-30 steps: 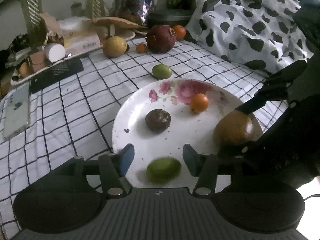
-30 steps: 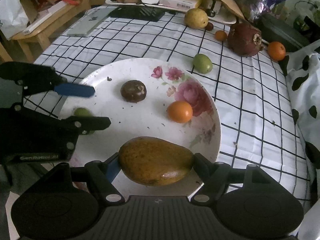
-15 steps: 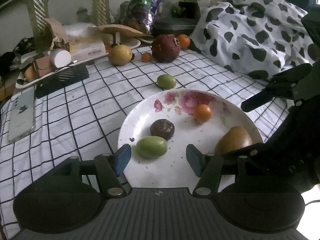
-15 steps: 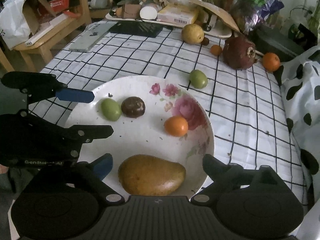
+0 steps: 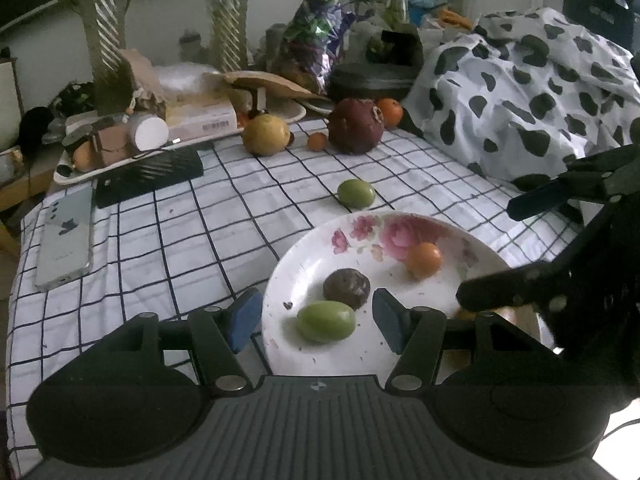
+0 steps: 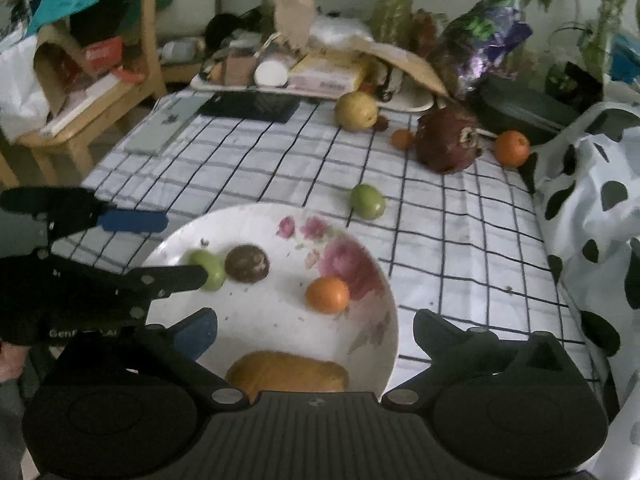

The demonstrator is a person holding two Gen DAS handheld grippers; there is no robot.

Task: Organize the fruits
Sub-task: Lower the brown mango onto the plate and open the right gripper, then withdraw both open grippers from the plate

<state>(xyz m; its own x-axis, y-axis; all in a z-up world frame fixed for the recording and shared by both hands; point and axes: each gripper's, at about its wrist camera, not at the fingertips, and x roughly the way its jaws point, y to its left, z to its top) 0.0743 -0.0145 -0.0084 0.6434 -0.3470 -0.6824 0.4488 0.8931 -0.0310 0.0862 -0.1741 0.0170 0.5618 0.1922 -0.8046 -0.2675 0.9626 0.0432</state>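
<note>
The checked worktop [image 5: 240,216] carries a cow-print cloth [image 5: 520,92], a cluttered tray [image 5: 120,160], a phone [image 5: 64,240], a dark red fruit [image 5: 356,126], a yellow fruit [image 5: 266,135] and a stray green fruit [image 5: 356,193] beyond the flowered plate [image 6: 280,320]. On the plate lie a mango [image 6: 288,374], an orange [image 6: 327,294], a dark fruit [image 6: 247,263] and a green fruit [image 5: 326,321]. The right gripper [image 6: 316,336] is opening wide, its jaws clear of the mango just below them, while the left gripper [image 5: 316,320] stands part open with the green fruit loose between its jaws.

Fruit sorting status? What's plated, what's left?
Done: green fruit, dark fruit, small orange and mango lie on the plate. In hand: nothing; right tool jaws opening, left tool empty. Left: loose green fruit, yellow fruit, pomegranate, two oranges.
</note>
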